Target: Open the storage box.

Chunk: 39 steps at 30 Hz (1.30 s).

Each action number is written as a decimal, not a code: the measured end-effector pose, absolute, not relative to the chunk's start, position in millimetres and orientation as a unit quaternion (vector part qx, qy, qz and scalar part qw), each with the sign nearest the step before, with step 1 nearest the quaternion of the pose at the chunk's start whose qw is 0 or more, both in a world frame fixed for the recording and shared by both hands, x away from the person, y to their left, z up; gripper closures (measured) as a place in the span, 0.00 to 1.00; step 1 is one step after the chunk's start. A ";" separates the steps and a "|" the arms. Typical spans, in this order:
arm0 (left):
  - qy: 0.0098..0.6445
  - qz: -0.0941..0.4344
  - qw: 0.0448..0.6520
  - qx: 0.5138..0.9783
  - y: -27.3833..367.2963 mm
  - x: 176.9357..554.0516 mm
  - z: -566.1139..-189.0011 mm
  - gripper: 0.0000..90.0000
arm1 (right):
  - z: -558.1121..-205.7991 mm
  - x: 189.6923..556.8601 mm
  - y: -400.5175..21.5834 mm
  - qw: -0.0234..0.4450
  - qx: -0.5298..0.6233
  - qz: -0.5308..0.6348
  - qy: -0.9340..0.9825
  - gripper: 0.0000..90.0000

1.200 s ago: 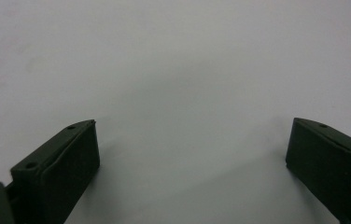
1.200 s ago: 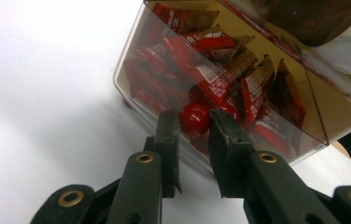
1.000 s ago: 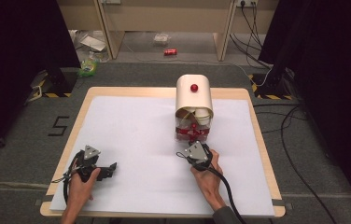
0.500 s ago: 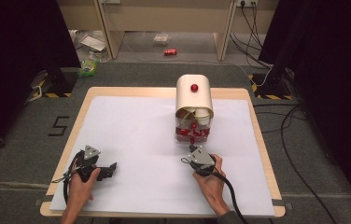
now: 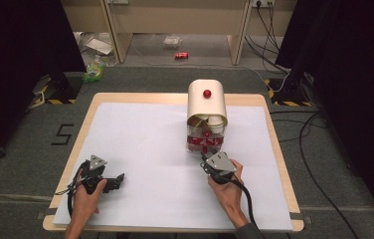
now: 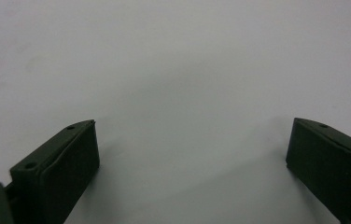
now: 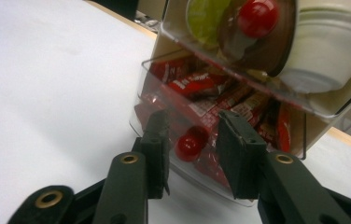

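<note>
Right claw [image 7: 192,149] is sitting at the clear plastic drawer [image 5: 204,144] under the cream, round-topped bread-box-style container [image 5: 207,102] at about 1 o'clock on the white-covered bench [image 5: 140,139]; its jaws have just been opening and are standing apart on either side of the small red ball knob [image 7: 191,143], not pressing it. Risk, as I judge it: a pull now is likely slipping off the knob, or dragging the whole light container, since the left claw [image 5: 117,178], jaws wide apart, is resting at 7 o'clock and bracing nothing. The drawer is holding red-wrapped snack bars [image 7: 197,86]; the upper compartment is holding white paper cups [image 7: 325,44].
</note>
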<state>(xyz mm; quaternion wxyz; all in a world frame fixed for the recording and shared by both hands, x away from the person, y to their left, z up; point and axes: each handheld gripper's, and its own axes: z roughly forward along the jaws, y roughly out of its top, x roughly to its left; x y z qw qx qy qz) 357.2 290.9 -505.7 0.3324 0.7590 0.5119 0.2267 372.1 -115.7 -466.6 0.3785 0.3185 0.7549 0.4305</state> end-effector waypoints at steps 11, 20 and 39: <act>0.512 0.226 0.332 0.759 291.0 357.4 -505.7 0.02 | -455.0 385.4 -127.1 0.357 0.299 0.449 0.762 0.59; 0.512 0.226 0.333 0.759 291.0 357.3 -505.7 0.02 | -457.9 400.4 -128.3 0.331 0.277 0.436 0.790 0.55; 0.512 0.226 0.333 0.759 291.0 357.3 -505.8 0.02 | -449.6 401.1 -138.3 0.297 0.234 0.423 0.823 0.71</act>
